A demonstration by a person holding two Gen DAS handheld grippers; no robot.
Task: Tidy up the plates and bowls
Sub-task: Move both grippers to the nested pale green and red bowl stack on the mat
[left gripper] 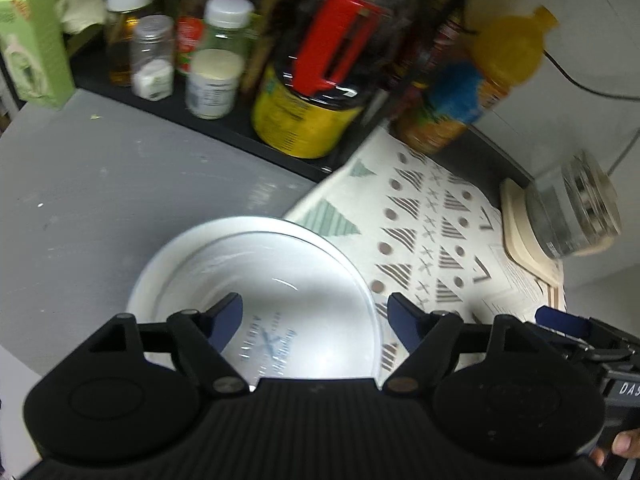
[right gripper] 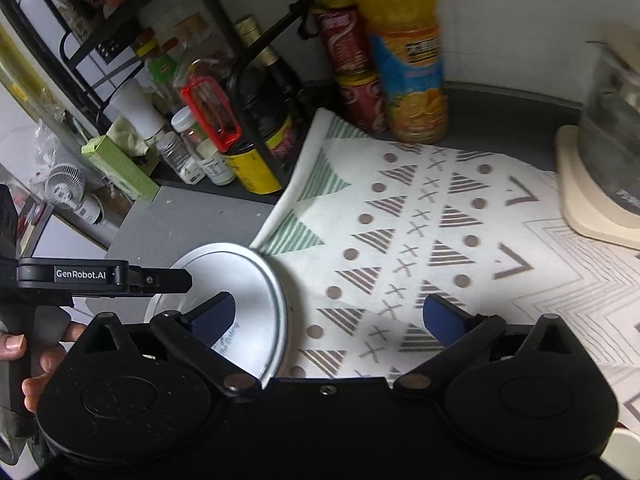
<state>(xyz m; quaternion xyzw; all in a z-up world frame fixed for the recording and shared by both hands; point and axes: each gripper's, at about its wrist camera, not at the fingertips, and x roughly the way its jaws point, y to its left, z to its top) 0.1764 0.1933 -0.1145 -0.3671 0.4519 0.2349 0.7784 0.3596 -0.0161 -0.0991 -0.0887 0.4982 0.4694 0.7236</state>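
Note:
A white plate (left gripper: 256, 280) with faint blue lettering lies on the grey counter, its right edge over the patterned cloth (left gripper: 432, 220). It seems to rest on a second white plate whose rim shows at the left. My left gripper (left gripper: 316, 316) is open and empty just above the plate's near side. The plate shows in the right wrist view (right gripper: 244, 280) at lower left. My right gripper (right gripper: 328, 316) is open and empty, over the plate's right edge and the cloth (right gripper: 420, 220). The left gripper (right gripper: 160, 278) shows there above the plate.
A black rack (left gripper: 224, 128) holds jars and bottles behind the plate: a yellow-labelled jar (left gripper: 300, 120), a white-capped bottle (left gripper: 216, 68), a green box (left gripper: 32, 48). An orange juice bottle (right gripper: 404, 52) and red cans (right gripper: 352, 64) stand at the cloth's far edge. A glass jar (right gripper: 612, 140) on a cream base is at right.

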